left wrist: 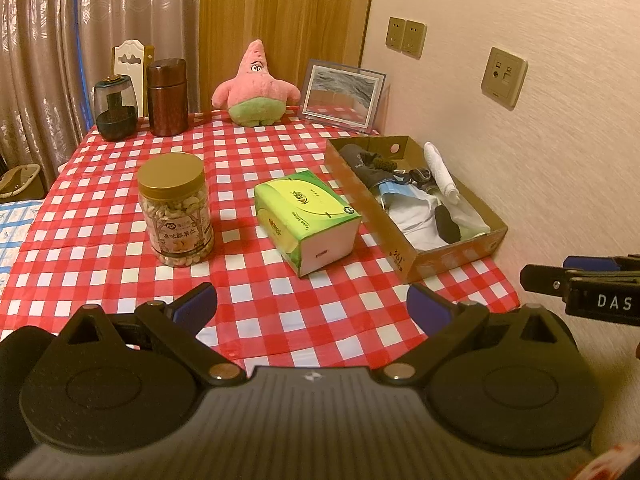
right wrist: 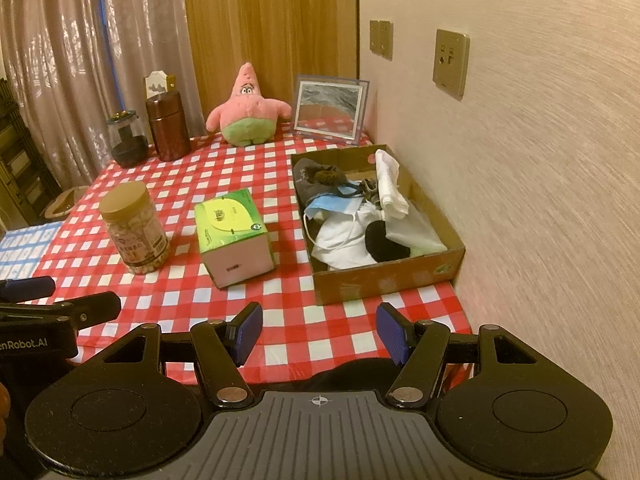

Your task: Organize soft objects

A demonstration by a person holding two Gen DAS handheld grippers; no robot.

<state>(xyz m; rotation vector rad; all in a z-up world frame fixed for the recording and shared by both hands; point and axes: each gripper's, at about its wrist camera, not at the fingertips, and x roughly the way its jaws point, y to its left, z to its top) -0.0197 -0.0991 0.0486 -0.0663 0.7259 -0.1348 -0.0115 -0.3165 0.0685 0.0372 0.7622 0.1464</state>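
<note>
Clearly the move ahead turns on where the shallow brown cardboard box sits relative to our two tools: it lies on the red-and-white checked table, hard against the wall on the right, with its long axis running away from us toward the far corner. Our right tool hangs just short of the box's near end, its blue pads standing apart at a moderate width with nothing between them; our left tool hovers over the near table edge further left, its pads spread wider and likewise empty. We judge the right hand the nearer one for anything in the box. Inside it lies a loose heap of soft things, a blue face mask, white cloth, a crumpled white tissue-like piece and a dark grey fabric item, all tangled together. The pink star-shaped plush toy sits upright at the far edge, well apart from both tools, slightly left of the box's axis. Between us and it stand the green tissue pack and the gold-lidded clear jar of nuts, which a reach from the left would have to clear.
</note>
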